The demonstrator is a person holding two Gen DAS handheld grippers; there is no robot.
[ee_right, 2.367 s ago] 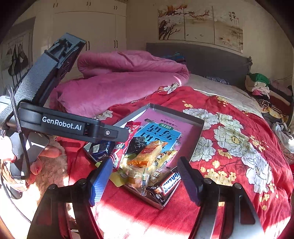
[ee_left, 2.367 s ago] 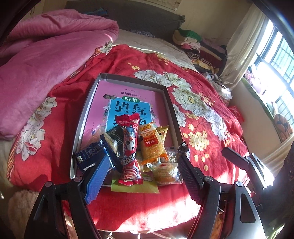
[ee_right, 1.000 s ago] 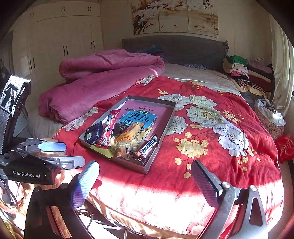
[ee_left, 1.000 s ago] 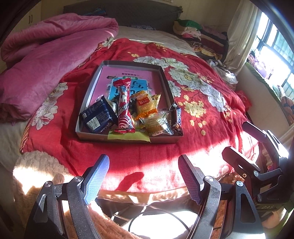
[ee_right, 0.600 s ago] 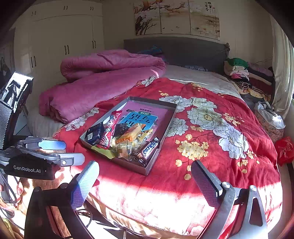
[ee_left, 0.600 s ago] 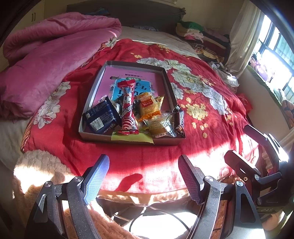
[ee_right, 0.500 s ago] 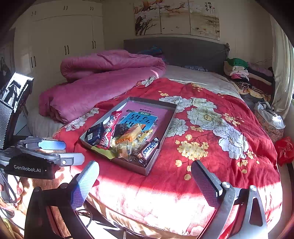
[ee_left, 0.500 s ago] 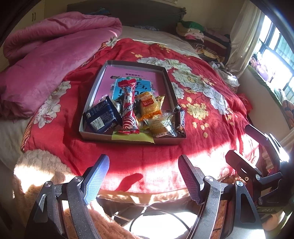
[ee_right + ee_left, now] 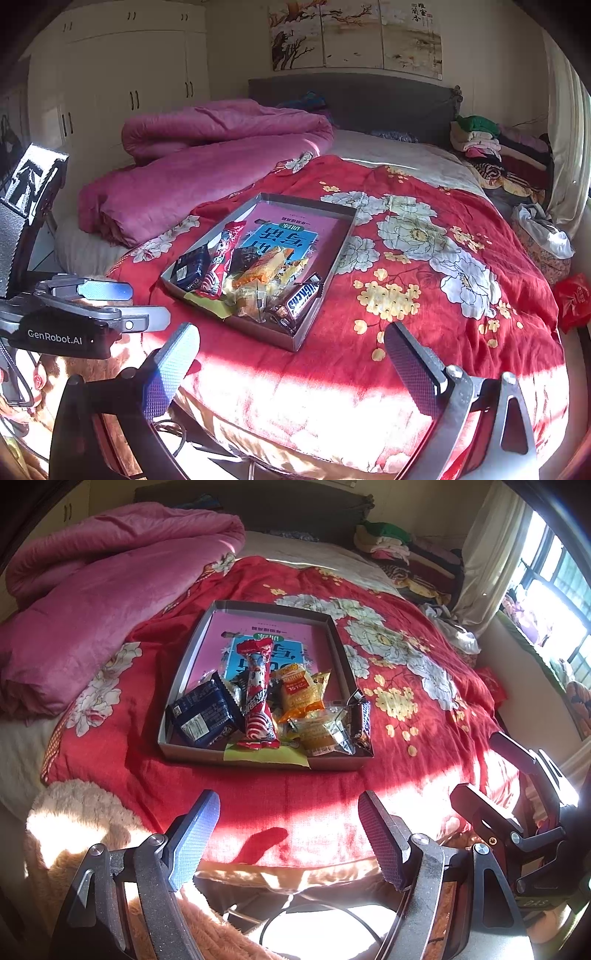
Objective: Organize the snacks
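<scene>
The left gripper (image 9: 286, 834) is held off the near edge of the bed (image 9: 325, 812), its fingers (image 9: 192, 840) spread wide apart with nothing between them. The right gripper (image 9: 291, 363) is likewise clear of the bed edge, fingers (image 9: 415, 363) wide apart and empty. In the right wrist view the left gripper body shows at the left margin; in the left wrist view the right gripper body shows at the right margin.

A shallow grey tray (image 9: 184, 672) lies on the red floral bedspread (image 9: 406, 686), well apart from both grippers. The snacks are piled at the near end of the tray:

- a dark blue packet (image 9: 203, 714) at the near left corner, leaning against the tray wall;
- a long red-and-white wrapper (image 9: 256, 698) lying lengthwise along the middle, its near end on a yellow-green sheet (image 9: 266, 755) that hangs over the near rim;
- an orange-yellow packet (image 9: 297, 690) just to the right of the red wrapper;
- a clear-wrapped cake (image 9: 319, 733) in front of the orange packet;
- a Snickers bar (image 9: 304, 295) along the right wall, at the near right corner.

A pink-and-blue printed booklet (image 9: 266, 638) lies flat on the tray floor — the far half of it is uncovered.

A rolled pink quilt (image 9: 92, 602) occupies the left side of the bed, beside the tray but not touching it. Folded clothes (image 9: 487, 144) are stacked at the far right by the headboard (image 9: 354, 99).
</scene>
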